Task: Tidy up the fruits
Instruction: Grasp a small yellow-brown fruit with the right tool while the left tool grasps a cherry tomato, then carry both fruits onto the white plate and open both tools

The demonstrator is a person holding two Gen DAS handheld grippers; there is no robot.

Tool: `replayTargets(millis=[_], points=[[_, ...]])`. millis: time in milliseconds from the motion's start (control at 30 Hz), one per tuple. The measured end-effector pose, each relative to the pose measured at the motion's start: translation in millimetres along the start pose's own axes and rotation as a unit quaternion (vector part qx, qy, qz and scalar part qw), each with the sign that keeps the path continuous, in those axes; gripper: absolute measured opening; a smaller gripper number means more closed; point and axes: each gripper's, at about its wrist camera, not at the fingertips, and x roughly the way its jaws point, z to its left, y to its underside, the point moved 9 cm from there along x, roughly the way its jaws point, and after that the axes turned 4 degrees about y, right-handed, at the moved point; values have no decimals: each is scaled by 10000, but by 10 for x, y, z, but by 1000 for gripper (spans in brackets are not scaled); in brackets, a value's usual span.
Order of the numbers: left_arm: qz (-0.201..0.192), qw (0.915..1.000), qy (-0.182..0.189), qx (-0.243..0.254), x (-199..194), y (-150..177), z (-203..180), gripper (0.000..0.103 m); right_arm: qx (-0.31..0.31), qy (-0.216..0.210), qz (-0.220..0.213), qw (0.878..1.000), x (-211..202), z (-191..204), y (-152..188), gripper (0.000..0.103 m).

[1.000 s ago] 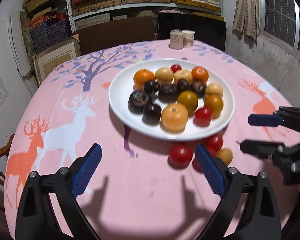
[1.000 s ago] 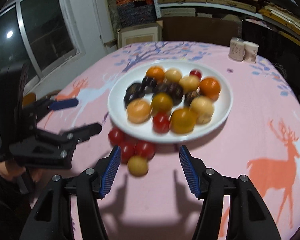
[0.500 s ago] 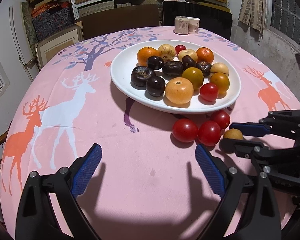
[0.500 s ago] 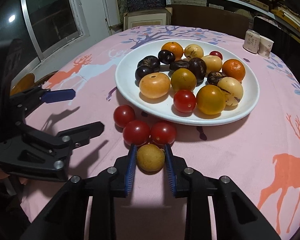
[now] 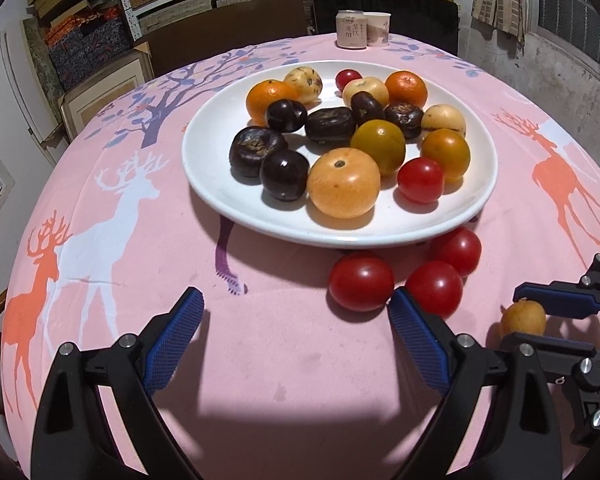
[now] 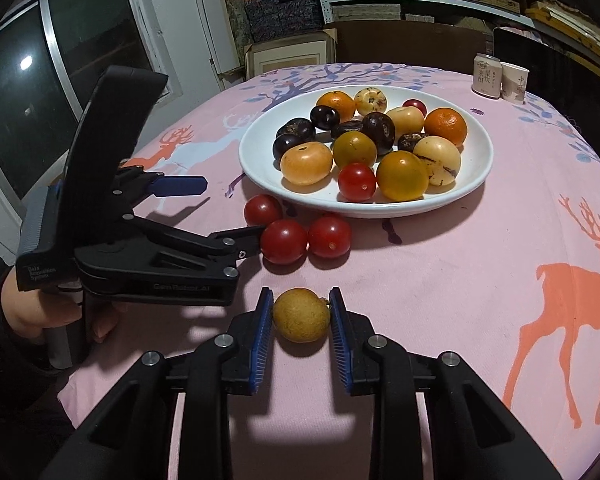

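Observation:
A white plate [image 5: 204, 184] [image 6: 256, 160] on the pink tablecloth holds several fruits: oranges, dark plums, yellow fruits, red tomatoes. Three red tomatoes [image 5: 360, 286] [image 6: 284, 240] lie on the cloth in front of the plate. My right gripper [image 6: 301, 316] is shut on a small tan round fruit [image 6: 300, 314], also visible in the left wrist view [image 5: 522, 318], near the table's front. My left gripper [image 5: 296, 320] is open and empty, its right fingertip just beside the tomatoes.
A can [image 5: 351, 29] and a paper cup [image 5: 378, 29] stand at the far edge of the round table. A dark chair back [image 5: 384, 0] and shelves with boxes are behind. A window is on the left in the right wrist view.
My right gripper came down around the tan fruit, closed on it and drew it back from the tomatoes. My left gripper moved closer to the tomatoes, still open.

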Motion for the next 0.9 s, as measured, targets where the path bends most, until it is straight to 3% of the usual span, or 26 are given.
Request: replayTargets(millis=[133, 267, 333, 400, 533, 700, 900], points=[[-14, 9997, 153, 186, 18, -30, -112, 66, 37, -24, -31, 10000, -17, -1, 4, 29], [-52, 9995, 205, 242, 7, -36, -148, 58, 98, -14, -51, 9999, -30, -22, 11, 29], [-52, 9992, 335, 230, 5, -33, -172, 47, 129, -12, -57, 9999, -34, -31, 13, 29], [-71, 9990, 336, 275, -2, -31, -199, 45, 146, -4, -57, 9999, -33, -36, 11, 29], [-85, 9982, 496, 334, -12, -10, -268, 31, 149, 16, -56, 9999, -39, -38, 18, 29], [-60, 9977, 665, 151, -24, 14, -235, 31, 174, 25, -75, 9998, -50, -46, 26, 29], [-174, 9985, 512, 66, -115, 35, -187, 31, 203, 31, -98, 9997, -71, -48, 35, 29]])
